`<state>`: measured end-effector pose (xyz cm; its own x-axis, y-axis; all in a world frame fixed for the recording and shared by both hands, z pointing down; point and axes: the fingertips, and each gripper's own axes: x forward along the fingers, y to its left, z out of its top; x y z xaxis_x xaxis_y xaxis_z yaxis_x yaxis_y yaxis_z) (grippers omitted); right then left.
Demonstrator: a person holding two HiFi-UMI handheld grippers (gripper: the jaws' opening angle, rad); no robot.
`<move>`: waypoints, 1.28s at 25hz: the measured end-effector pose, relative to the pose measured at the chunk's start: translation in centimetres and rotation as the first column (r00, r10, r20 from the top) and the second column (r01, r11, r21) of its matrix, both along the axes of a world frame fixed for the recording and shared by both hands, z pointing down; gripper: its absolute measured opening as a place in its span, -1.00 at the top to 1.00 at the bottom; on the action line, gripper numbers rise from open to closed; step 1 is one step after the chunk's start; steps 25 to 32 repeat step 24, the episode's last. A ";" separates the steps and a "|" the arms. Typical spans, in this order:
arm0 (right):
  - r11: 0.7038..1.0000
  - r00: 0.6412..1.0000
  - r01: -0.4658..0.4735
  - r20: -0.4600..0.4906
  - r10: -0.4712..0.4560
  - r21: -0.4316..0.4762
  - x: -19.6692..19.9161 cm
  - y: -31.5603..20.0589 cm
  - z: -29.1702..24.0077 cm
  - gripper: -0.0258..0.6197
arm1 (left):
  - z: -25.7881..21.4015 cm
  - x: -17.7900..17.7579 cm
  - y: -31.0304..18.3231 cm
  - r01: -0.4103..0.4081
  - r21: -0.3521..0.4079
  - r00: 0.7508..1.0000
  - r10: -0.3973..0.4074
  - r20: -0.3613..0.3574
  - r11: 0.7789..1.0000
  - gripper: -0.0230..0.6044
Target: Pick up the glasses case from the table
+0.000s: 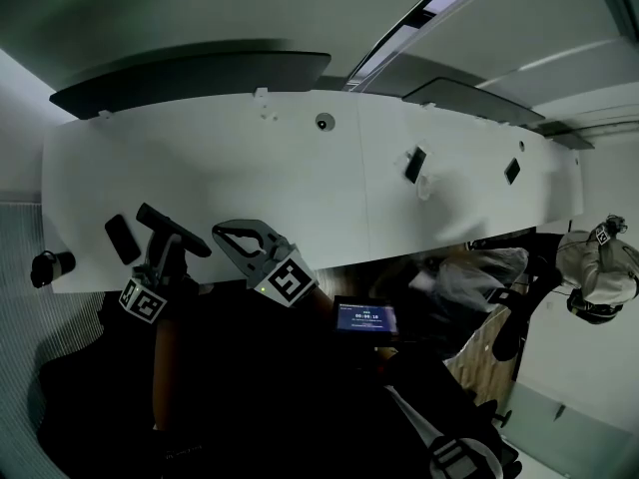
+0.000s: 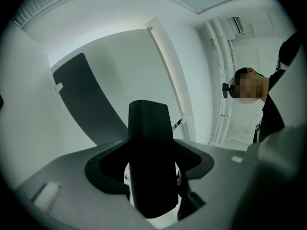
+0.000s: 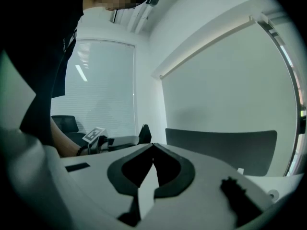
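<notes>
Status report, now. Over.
Left gripper clamped on glasses case. Right gripper shut, empty. Nothing seen in the way.

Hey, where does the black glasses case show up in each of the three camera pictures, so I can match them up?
Head view: glasses case at lower left, held in the left gripper.
Left gripper view: bottom centre, upright between the jaws.
Right gripper view: probably the dark tip left of centre, by the left gripper's marker cube.
Shared landmark: the dark panel at the table's far edge.
</notes>
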<state>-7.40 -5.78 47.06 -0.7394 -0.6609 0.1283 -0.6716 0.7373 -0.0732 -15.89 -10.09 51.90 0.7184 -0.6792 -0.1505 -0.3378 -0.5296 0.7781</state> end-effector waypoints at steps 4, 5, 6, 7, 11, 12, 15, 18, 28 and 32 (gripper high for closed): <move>1.000 1.000 0.004 0.000 -0.004 0.006 -0.5 0.3 0.0 0.90 | 0.0 0.0 0.3 -0.018 0.013 0.999 0.018 0.029 1.000 -0.02; 1.000 1.000 0.005 0.000 -0.005 0.009 -0.6 0.3 0.0 0.90 | 0.0 0.1 0.4 -0.022 0.015 0.999 0.021 0.036 1.000 -0.02; 1.000 1.000 0.005 0.002 -0.005 0.012 -0.6 0.4 -0.1 0.90 | 0.1 0.2 0.4 -0.025 0.015 0.999 0.024 0.043 1.000 -0.02; 1.000 1.000 0.004 0.002 -0.004 0.016 -0.7 0.4 -0.1 0.90 | 0.1 0.2 0.5 -0.027 0.015 0.998 0.026 0.051 1.000 -0.02; 1.000 1.000 -0.005 -0.007 0.005 0.007 -0.6 0.3 0.1 0.90 | 0.3 0.2 0.5 -0.033 0.009 0.997 0.032 0.064 0.999 -0.02; 1.000 1.000 -0.008 -0.007 0.009 0.004 -0.6 0.2 0.1 0.89 | 0.5 0.1 0.5 -0.034 0.006 0.997 0.033 0.068 0.999 -0.02; 1.000 1.000 -0.014 -0.008 0.014 -0.003 -0.6 0.2 0.1 0.90 | 0.7 0.1 0.4 -0.035 -0.003 0.996 0.035 0.087 0.999 -0.02; 1.000 1.000 -0.016 -0.009 0.016 -0.003 -0.6 0.1 0.1 0.90 | 1.1 0.1 0.2 -0.035 -0.013 0.992 0.037 0.122 0.999 -0.02; 1.000 1.000 -0.019 -0.021 0.019 -0.002 -0.3 -0.3 0.3 0.90 | 3.8 0.5 -0.3 -0.053 -0.074 0.953 0.072 0.294 0.996 -0.02; 1.000 1.000 -0.019 -0.021 0.019 -0.002 -0.3 -0.3 0.3 0.90 | 3.8 0.5 -0.3 -0.053 -0.074 0.953 0.072 0.294 0.996 -0.02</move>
